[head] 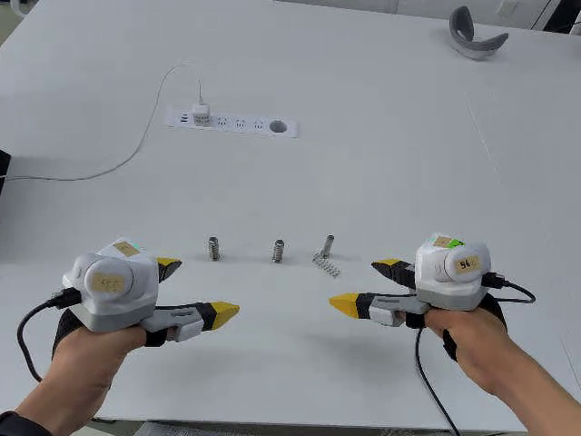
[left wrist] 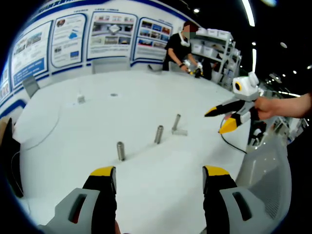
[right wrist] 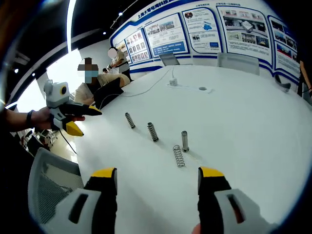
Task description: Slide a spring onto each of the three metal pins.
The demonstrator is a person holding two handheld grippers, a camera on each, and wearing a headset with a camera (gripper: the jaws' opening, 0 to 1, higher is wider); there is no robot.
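1. At the centre of the white workbench [head: 381, 182], head view: three metal pins stand in a row. The left pin [head: 213, 247] and middle pin [head: 279, 251] wear springs. The right pin [head: 328, 244] is bare, with a loose spring [head: 327, 266] just beside it at 6 o'clock. The left gripper [head: 201, 288] is at 8 o'clock and the right gripper [head: 359, 283] at 4 o'clock.
2. Left gripper view: jaws spread wide, holding nothing; pins toward 12 o'clock.
3. Right gripper view: jaws spread wide, empty; the loose spring [right wrist: 179, 156] lies toward 12 o'clock.
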